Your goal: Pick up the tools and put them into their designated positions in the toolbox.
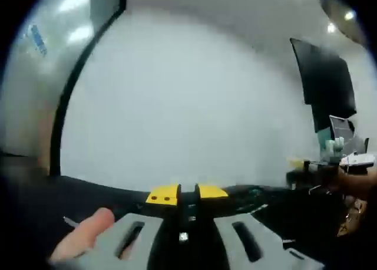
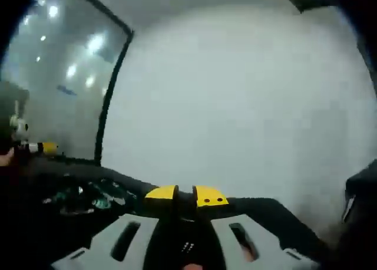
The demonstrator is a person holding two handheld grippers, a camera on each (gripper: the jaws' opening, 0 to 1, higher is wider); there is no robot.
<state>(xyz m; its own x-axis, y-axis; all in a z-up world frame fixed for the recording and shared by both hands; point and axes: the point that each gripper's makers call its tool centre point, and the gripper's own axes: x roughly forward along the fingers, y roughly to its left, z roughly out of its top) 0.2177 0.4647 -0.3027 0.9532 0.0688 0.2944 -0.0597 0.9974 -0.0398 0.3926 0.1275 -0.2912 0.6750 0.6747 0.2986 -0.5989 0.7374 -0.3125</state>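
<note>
In the left gripper view the left tongs (image 1: 187, 194) rise from 6 o'clock, their yellow tips drawn together with only a thin dark seam between them and nothing caught there. A finger (image 1: 82, 237) of the person lies on the grey arm at 7 o'clock. Just beyond the tips runs the dark desk (image 1: 70, 193), blurred, and behind it a wide white wall (image 1: 188, 105) takes up the middle. At 10 o'clock a black frame (image 1: 68, 99) edges a glass pane with ceiling lights mirrored in it. At 2 o'clock a dark screen (image 1: 324, 81) stands, and below it, at 3 o'clock, small objects clutter the desk, too blurred to name. In the right gripper view the right tongs (image 2: 184, 196) likewise stand with yellow tips closed on each other, gripping nothing. At 9 o'clock, on the desk (image 2: 277, 217), lies a dark tray with greenish glints (image 2: 82, 199), possibly the toolbox, though I cannot tell; no tool can be made out. Further out at 9 o'clock a yellow-tipped object (image 2: 44, 147) sits at the edge. The white wall (image 2: 247, 105) and a glass pane (image 2: 65, 87) with lights lie beyond.
</note>
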